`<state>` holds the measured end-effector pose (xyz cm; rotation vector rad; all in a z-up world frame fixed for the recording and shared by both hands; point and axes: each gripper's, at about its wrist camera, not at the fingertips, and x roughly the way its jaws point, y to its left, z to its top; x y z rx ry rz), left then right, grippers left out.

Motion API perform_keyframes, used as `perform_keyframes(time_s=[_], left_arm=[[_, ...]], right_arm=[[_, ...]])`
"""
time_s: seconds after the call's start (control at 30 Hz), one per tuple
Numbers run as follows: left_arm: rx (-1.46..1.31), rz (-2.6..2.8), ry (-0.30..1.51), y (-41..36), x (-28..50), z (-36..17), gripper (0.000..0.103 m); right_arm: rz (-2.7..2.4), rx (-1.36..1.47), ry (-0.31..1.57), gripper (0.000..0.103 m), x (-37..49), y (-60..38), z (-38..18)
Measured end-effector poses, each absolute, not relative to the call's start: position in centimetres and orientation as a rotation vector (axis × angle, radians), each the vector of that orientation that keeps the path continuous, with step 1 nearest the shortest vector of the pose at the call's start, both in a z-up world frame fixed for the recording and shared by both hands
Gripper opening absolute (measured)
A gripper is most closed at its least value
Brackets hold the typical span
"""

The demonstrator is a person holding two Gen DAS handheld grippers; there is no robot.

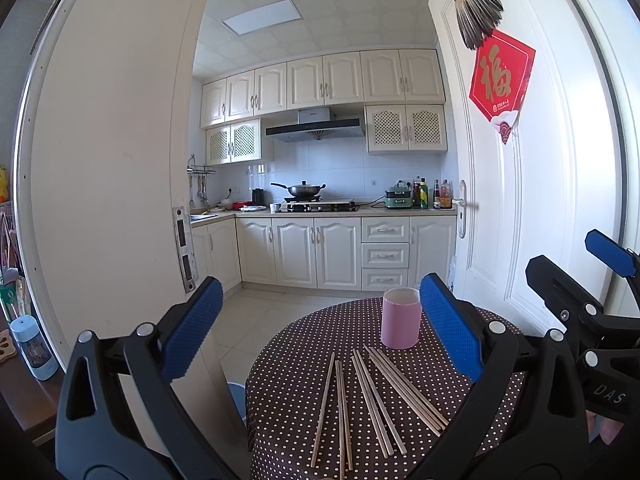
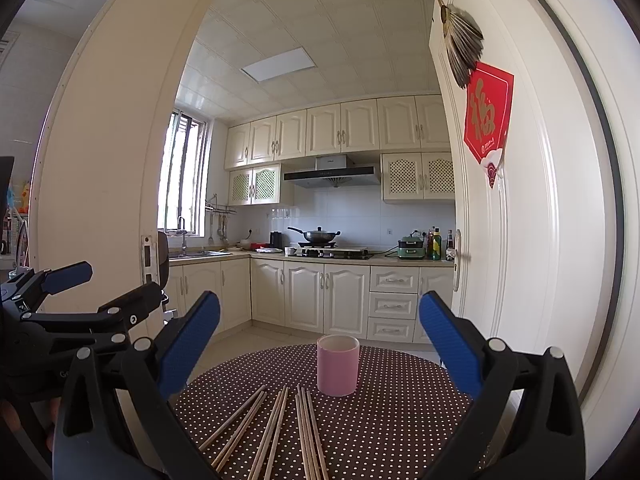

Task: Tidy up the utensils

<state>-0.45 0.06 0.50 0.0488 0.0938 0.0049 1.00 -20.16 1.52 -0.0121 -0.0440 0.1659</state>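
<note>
Nothing's been picked up yet. The chopsticks (image 1: 372, 400) lie loose in a fan on the polka-dot table (image 1: 300, 344), just in front of the upright pink cup (image 1: 401, 318), not touching it. The left gripper (image 1: 320, 328) and right gripper (image 2: 320, 344) both hover above with fingers spread wide, holding nothing. The sticks look light, stiff and thin — probably slippery and prone to rolling. I'd pinch one around mid-length so it doesn't pivot, then tip it into the cup, which looks easy to knock over.
</note>
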Motion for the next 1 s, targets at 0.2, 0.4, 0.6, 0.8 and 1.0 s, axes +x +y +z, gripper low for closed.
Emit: perform_keyframes(time_s=[0.2,0.4,0.6,0.8,1.0], left_arm=[[0.048,0.004,0.097,0.0,-0.3,0.4,0.097],[0.046,0.005,0.104,-0.1,0.2,0.2,0.097],[0.048,0.007,0.115,-0.2,1.0,0.1,0.097],[0.057,0.016,0.147,-0.2,2.6,-0.4,0.097],[0.063,0.003,0.219,0.3,5.3,-1.6,0.097]], right_arm=[[0.170,-0.009,-0.038,0.096,1.1,-20.2,1.4],[0.168,-0.014,-0.034,0.096,1.3,-20.0,1.3],[0.174,-0.011,-0.024,0.096,1.8,-19.8,1.4],[0.197,0.012,0.049,0.096,3.8,-19.7,1.2],[0.197,0.011,0.105,0.096,6.4,-19.3,0.6]])
